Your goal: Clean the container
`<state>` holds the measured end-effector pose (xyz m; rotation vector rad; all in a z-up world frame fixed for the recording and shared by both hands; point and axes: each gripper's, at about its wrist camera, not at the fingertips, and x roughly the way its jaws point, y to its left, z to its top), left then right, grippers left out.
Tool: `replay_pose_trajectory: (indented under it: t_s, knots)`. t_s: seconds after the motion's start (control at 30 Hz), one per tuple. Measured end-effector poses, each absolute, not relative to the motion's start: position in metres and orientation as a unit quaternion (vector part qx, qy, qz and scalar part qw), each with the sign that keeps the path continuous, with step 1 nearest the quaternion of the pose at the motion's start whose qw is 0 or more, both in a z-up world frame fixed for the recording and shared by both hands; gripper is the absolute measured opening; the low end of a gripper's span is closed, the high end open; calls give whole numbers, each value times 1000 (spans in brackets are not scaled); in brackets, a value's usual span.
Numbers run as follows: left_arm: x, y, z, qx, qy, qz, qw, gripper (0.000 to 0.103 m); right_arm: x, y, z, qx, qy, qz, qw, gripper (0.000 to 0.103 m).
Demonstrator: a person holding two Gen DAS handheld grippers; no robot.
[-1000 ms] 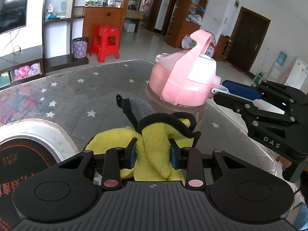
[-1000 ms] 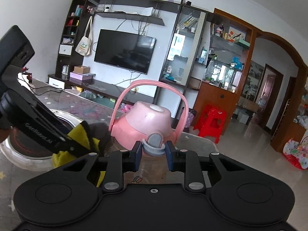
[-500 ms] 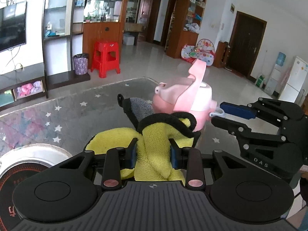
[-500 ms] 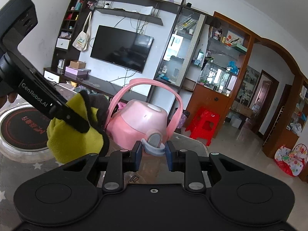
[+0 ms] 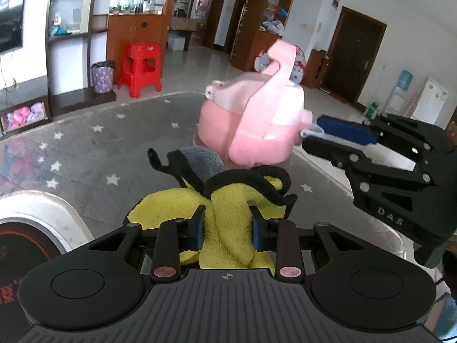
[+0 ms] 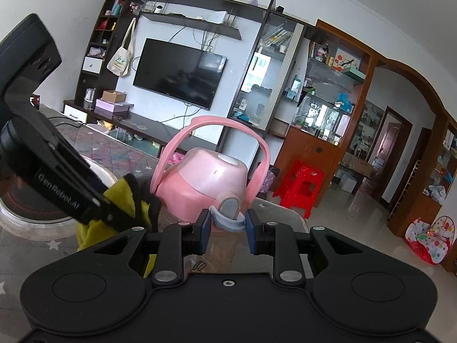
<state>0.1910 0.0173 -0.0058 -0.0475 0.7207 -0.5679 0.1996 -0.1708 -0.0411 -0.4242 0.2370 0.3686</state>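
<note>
A pink-lidded bottle (image 5: 251,125) with a pink carry strap (image 6: 217,123) is held tilted above the table. My right gripper (image 6: 228,225) is shut on the grey latch (image 6: 229,210) of the lid; it also shows in the left wrist view (image 5: 317,137). My left gripper (image 5: 228,223) is shut on a yellow cloth (image 5: 228,214) with black trim and a grey side, just below and in front of the bottle. The cloth also shows in the right wrist view (image 6: 120,197), beside the bottle's left side. The bottle's clear body is mostly hidden.
A grey star-patterned table (image 5: 85,154) lies below. A round white-rimmed induction cooker (image 5: 25,223) sits at the left. A red stool (image 5: 140,68) and a bin (image 5: 101,75) stand on the floor beyond the table.
The bottle has tilted and shifted a little relative to the cloth. The left gripper with the cloth sits close under the bottle. Both grips are unchanged.
</note>
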Motion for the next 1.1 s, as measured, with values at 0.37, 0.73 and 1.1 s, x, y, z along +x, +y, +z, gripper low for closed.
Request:
replay_pose_trajectory:
  t_s: [0.37,0.73,1.1]
  knots:
    - [200,5,-41,-47,377,-288,879,31,223,-167,-29,-220,118,162,955,22]
    - [205,13,-42,-50,382,-277,880,31,229,-157,-18,-225,116,158,954,19]
    - [203,17,8,-1,325,-269,907,31,231,-156,-15,-223,121,163,953,20]
